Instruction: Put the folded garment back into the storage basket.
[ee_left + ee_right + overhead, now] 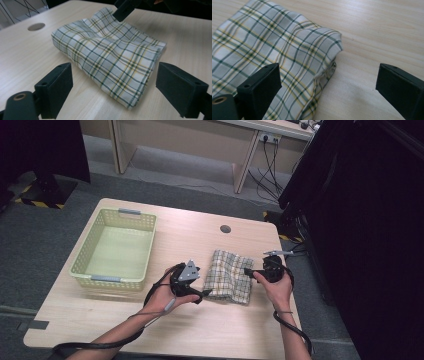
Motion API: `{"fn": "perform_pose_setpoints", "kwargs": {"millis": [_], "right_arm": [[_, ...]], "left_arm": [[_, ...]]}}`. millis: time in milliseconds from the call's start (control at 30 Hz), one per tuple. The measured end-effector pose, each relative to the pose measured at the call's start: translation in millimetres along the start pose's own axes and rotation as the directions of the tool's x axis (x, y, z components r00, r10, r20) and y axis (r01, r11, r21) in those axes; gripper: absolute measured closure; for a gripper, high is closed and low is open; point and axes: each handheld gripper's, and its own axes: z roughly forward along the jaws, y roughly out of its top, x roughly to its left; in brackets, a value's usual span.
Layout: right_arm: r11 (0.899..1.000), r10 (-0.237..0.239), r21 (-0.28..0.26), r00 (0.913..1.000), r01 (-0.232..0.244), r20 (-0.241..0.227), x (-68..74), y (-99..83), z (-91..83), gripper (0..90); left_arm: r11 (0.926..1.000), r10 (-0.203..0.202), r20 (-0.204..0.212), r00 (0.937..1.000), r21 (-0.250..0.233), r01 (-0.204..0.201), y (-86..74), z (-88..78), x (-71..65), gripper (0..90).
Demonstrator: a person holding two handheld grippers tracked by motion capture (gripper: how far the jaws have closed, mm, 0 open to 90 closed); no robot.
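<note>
Folded plaid cloth on table, both hand-held grippers at its sides w/ jaws apart.

Table [210,320]: light wood, round cable hole [225,228] beyond the cloth. Basket [86,249]: pale green plastic, well left of the cloth, nothing inside it. Plaid cloth [229,275]: folded rectangle, white w/ green/yellow checks, lying flat near the table's right-front area, slightly rumpled on top. Left hand-held gripper [113,87]: just left of the cloth, at its near corner; jaws wide apart, cloth's folded edge between them in the left gripper view, not clamped. Right hand-held gripper [328,90]: at the cloth's right edge; jaws also wide apart, one jaw over the cloth, the other over bare wood, nothing gripped. Person's hands hold each gripper, cables trailing back toward the front edge.
</note>
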Motion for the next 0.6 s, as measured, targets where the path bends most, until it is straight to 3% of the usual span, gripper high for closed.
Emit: {"fn": "perform_pose_setpoints", "kwargs": {"millis": [167, 467, 600], "right_arm": [[0.999, -0.007, 0.032, 1.0000, 0.007, 0.000, 2.6, 2.7, 15.3, 7.0], [0.998, -0.018, 0.055, 0.9998, 0.017, 0.013, 6.2, 3.6, 29.8, 7.5], [0.998, -0.025, 0.064, 0.9995, 0.024, 0.019, 9.9, 1.8, 35.4, 8.6]], "left_arm": [[0.9990, -0.033, 0.003, 0.9995, 0.029, 0.032, -5.5, 16.4, 2.4, 14.2], [0.9979, -0.024, -0.011, 0.9996, 0.059, 0.025, -9.2, 27.9, 3.8, 17.5], [0.9974, -0.014, 0.006, 0.9999, 0.071, 0.014, -8.2, 36.2, -0.2, 19.4]]}}
